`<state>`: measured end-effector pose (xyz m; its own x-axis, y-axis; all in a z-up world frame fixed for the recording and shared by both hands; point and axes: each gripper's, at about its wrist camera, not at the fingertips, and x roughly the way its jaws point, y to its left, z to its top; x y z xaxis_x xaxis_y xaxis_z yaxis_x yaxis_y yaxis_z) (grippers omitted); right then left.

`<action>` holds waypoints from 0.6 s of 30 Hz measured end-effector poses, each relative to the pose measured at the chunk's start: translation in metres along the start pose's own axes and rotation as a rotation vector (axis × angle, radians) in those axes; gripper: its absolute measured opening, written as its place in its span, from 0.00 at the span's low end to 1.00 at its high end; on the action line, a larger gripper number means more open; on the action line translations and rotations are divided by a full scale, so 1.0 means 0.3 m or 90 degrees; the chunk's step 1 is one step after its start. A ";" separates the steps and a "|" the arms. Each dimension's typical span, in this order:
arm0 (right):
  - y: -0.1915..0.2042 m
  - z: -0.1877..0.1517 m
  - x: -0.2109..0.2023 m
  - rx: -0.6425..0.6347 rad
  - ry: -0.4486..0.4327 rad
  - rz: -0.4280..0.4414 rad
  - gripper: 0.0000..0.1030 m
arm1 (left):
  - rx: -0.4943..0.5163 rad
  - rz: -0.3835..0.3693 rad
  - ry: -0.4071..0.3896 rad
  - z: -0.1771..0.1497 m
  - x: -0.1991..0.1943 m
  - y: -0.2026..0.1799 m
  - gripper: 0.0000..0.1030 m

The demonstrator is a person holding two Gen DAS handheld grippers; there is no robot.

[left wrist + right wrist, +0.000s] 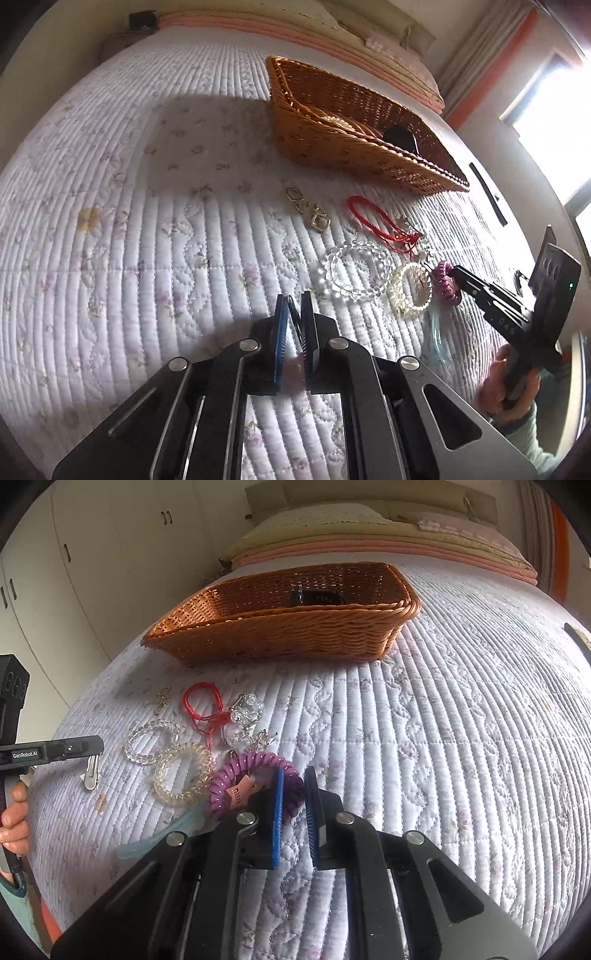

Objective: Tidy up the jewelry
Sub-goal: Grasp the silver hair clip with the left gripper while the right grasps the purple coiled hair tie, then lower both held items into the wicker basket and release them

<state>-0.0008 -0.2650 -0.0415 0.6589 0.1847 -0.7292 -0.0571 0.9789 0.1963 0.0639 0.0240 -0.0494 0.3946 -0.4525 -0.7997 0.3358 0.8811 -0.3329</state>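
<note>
A brown wicker basket (354, 147) (280, 635) stands on the quilted bed; pearls (338, 122) and a black clip (317, 596) lie in it. Loose on the quilt lie a purple spiral hair tie (251, 775) (448, 282), a clear spiral tie (181, 775), a crystal bead bracelet (356, 273) (151, 746), a red cord bracelet (384, 221) (203, 709), gold earrings (306, 210) and a silver hair clip (90, 773). My right gripper (293, 779) is slightly open, its fingers around the purple tie's right side. My left gripper (294, 299) is shut on the silver hair clip, left of the bracelets.
A light blue clip (162, 834) lies near the front edge. Folded blankets and pillows (369, 531) are stacked at the bed's head. White cupboards (74, 572) stand to the left, a bright window (554, 122) to the right. A black strip (487, 194) lies right of the basket.
</note>
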 end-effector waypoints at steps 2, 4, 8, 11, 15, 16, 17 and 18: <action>-0.006 0.001 -0.002 0.004 0.001 0.003 0.09 | 0.027 0.034 -0.019 -0.010 0.001 -0.031 0.29; -0.010 0.001 -0.001 0.006 0.000 0.004 0.09 | 0.031 0.056 -0.042 -0.042 -0.015 -0.033 0.51; -0.010 -0.001 -0.002 0.006 -0.004 0.004 0.09 | 0.003 0.059 -0.072 -0.104 -0.060 0.015 0.51; -0.013 -0.002 -0.004 0.009 -0.007 0.008 0.09 | 0.022 0.084 -0.079 -0.126 -0.060 -0.023 0.49; -0.021 -0.008 -0.023 0.019 -0.020 0.012 0.09 | 0.075 0.153 -0.074 -0.131 -0.012 -0.094 0.34; -0.022 -0.009 -0.031 0.020 -0.026 0.014 0.09 | 0.090 0.172 -0.077 -0.143 -0.009 -0.097 0.29; -0.023 -0.010 -0.038 0.020 -0.032 0.012 0.09 | 0.102 0.192 -0.081 -0.146 -0.007 -0.105 0.24; -0.022 -0.012 -0.043 0.020 -0.034 0.011 0.09 | 0.103 0.202 -0.083 -0.150 -0.011 -0.100 0.21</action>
<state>-0.0115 -0.2736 -0.0358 0.6975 0.1951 -0.6895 -0.0450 0.9722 0.2296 0.0140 0.0052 -0.0593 0.6028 -0.1832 -0.7765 0.3059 0.9520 0.0129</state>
